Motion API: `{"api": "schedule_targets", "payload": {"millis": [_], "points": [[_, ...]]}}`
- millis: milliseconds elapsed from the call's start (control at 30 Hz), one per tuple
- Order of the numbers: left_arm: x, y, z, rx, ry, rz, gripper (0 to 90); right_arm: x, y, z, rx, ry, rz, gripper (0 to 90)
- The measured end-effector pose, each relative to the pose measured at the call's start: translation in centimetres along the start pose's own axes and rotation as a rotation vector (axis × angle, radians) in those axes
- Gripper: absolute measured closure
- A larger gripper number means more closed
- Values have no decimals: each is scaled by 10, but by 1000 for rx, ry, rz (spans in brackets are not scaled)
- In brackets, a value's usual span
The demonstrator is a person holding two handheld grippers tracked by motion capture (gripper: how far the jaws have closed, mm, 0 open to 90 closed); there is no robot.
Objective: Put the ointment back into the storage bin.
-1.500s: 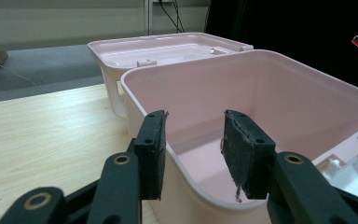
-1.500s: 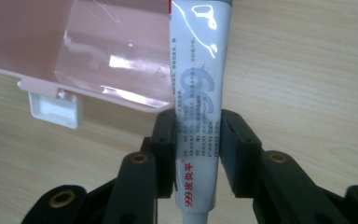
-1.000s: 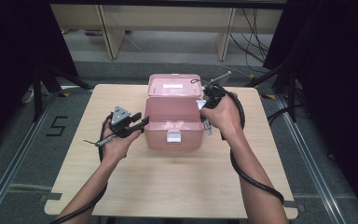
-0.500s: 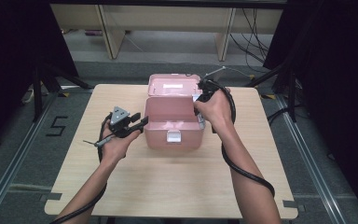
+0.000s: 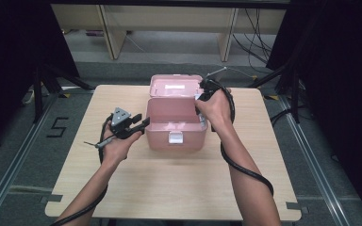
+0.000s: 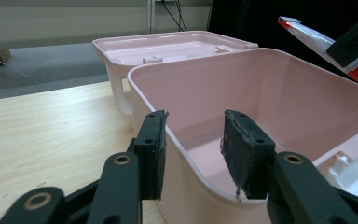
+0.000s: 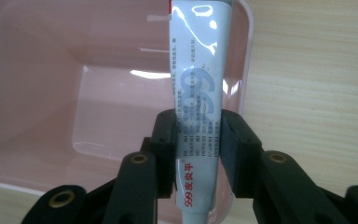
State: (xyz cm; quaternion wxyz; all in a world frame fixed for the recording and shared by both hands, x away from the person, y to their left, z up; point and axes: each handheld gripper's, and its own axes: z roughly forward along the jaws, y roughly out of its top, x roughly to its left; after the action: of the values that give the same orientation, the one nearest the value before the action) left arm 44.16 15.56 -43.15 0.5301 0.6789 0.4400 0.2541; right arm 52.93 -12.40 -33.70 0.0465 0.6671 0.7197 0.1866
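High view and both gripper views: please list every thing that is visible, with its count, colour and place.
Box: one, pink, open, at table centre; lid folded back behind it.
Tube: one, white with red and blue print, above the box's right edge.
Table: one, light wood.
Shelving: beige, on the floor beyond the table.
Left gripper: one, black, jaws apart astride the box's left wall.
Right gripper: one, black, clamped on the tube.
Hands: two, left hand, right hand.

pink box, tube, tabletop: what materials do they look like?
Pink box: looks like moulded plastic, glossy, with thin walls, rounded rim and highlights.
Tube in the right gripper: probably laminate or plastic, shiny white, printed.
Tabletop: pale wood or wood-look laminate, matte, grain lines.
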Motion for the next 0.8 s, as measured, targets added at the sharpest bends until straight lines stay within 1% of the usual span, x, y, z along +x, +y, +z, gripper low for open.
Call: {"api": "schedule_targets", "payload": {"millis": [33,67,100,233,300,333,400,467,500,533,567,600,633,700,767,800], "points": [[0,0,0,0,0,-1,590,0,1,1,3,0,7,694],[0,0,0,1,1,-1,591,-1,1,2,2,6,-8,694],[0,0,0,1,1,0,591,1,2,2,9,-6,23,694],[1,0,0,0,2,-2,590,0,3,6,12,-6,23,693],[1,0,-1,-1,3,-3,590,0,4,7,16,-10,39,694],[1,0,-1,-1,4,-3,591,-2,4,8,14,-8,25,693],[1,0,-1,-1,5,-4,591,-2,4,9,12,-10,24,694],[1,0,-1,-2,4,-5,591,0,5,10,22,-17,47,693],[1,0,-1,-3,4,-5,590,-2,4,11,14,-10,25,693],[1,0,-1,-5,3,-5,591,-2,4,12,18,-12,19,694],[1,-1,-1,-5,3,-5,591,-2,3,13,17,-11,21,693],[1,-1,0,-3,2,-5,591,-1,4,14,28,-16,37,693],[1,-1,0,-2,2,-4,591,-3,4,15,20,-16,18,693],[1,-1,-1,-2,2,-4,591,0,5,16,33,-20,47,693],[1,-1,-1,-5,4,-4,591,-1,4,17,28,-18,26,693],[2,0,-1,-6,4,-6,591,-1,5,18,37,-23,32,693]]}}
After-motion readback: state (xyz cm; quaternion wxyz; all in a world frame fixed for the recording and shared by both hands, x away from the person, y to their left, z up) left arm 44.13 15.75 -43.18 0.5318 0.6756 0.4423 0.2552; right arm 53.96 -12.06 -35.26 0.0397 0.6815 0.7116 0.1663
